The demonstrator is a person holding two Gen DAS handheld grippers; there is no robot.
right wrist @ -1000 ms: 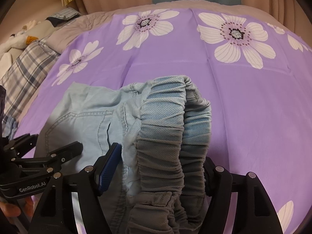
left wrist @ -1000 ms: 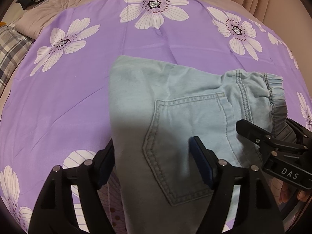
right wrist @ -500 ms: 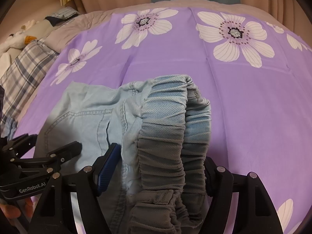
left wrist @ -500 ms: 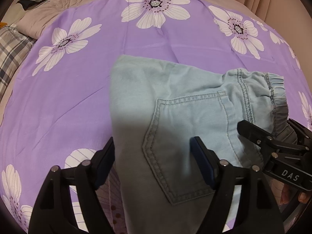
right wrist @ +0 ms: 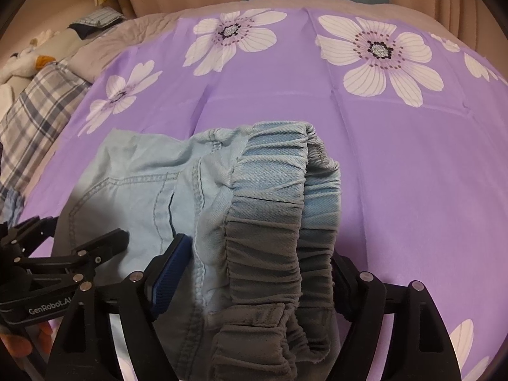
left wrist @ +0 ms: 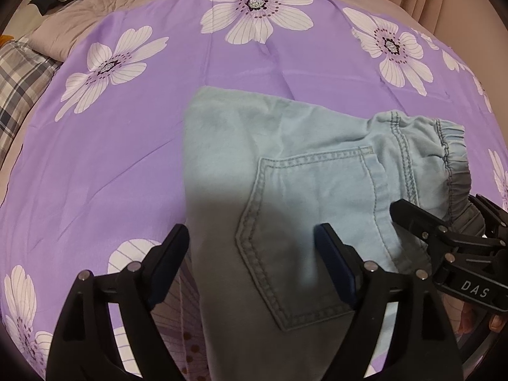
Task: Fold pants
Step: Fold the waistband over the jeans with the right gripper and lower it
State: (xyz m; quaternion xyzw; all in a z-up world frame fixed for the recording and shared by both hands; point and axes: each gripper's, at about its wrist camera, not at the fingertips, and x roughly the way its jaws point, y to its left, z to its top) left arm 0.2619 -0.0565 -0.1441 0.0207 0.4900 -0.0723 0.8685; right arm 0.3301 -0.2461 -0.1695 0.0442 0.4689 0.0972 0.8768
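- "DAS" in pale letters on the black plastic body of the right gripper (left wrist: 444, 219).
- "GenRobot.AI" in pale letters on the black plastic body of the left gripper (right wrist: 89, 231).

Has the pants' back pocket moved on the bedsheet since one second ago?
No. The back pocket keeps its place relative to the white flower on the purple bedsheet.

Light-blue denim pants (left wrist: 304, 171); purple bedsheet (left wrist: 133, 165), white flowers; black tools.

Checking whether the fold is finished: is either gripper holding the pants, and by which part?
Nothing is held. The left gripper straddles the pants near the back pocket, the right gripper straddles the elastic waistband; both jaws have just been opening.
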